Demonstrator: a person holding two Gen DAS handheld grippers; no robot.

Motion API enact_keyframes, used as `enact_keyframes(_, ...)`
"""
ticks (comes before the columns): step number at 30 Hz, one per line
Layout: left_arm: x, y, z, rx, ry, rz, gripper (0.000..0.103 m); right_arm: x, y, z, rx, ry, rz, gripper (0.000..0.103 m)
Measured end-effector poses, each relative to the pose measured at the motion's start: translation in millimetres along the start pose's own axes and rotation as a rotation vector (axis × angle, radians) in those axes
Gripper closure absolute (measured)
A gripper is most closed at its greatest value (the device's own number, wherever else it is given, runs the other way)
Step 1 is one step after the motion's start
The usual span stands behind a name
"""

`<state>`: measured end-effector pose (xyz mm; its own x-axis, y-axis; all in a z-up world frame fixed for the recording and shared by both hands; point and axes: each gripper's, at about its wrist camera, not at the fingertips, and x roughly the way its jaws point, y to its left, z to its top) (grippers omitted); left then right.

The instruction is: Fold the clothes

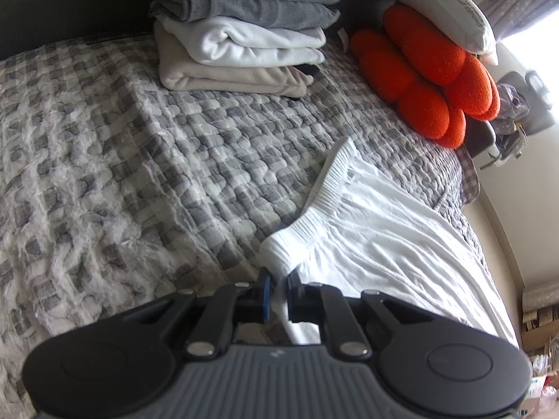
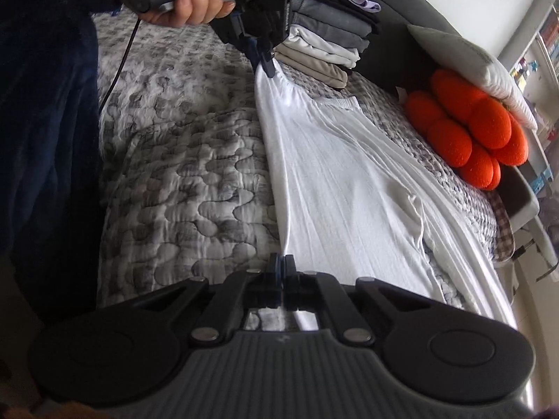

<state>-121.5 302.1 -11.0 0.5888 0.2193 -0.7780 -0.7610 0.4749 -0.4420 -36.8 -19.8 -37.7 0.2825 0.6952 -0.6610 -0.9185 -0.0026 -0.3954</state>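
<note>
Left hand-held gripper point(image 1: 277, 288) is clamped on the ribbed waistband corner of the white garment point(image 1: 377, 230), lifting that end just off the quilted bed point(image 1: 104, 160), likely to keep the cloth taut for a fold. Right hand-held gripper point(image 2: 281, 267) is pinched on the near edge of the same garment, so the fabric stretches lengthwise between both grips. Folded stack point(image 1: 241, 35) sits further back, orange cushion point(image 1: 433, 76) to the right, both clear of the working area.
</note>
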Motion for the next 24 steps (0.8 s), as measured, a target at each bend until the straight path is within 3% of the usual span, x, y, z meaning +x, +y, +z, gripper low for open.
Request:
enact_keyframes(8,0,2,1,-0.018,0.004,0.003,0.094,9,-1,8,0.042,-0.009,-0.006,0.096)
enact_keyframes(17,0,4,2,-0.032,0.008,-0.010,0.094,31,-22,23,0.190,-0.036,0.104,0.090)
enact_keyframes(24,2,4,2,-0.035,0.020,-0.011,0.094,47,-20,49,0.170,-0.049,0.129,0.090)
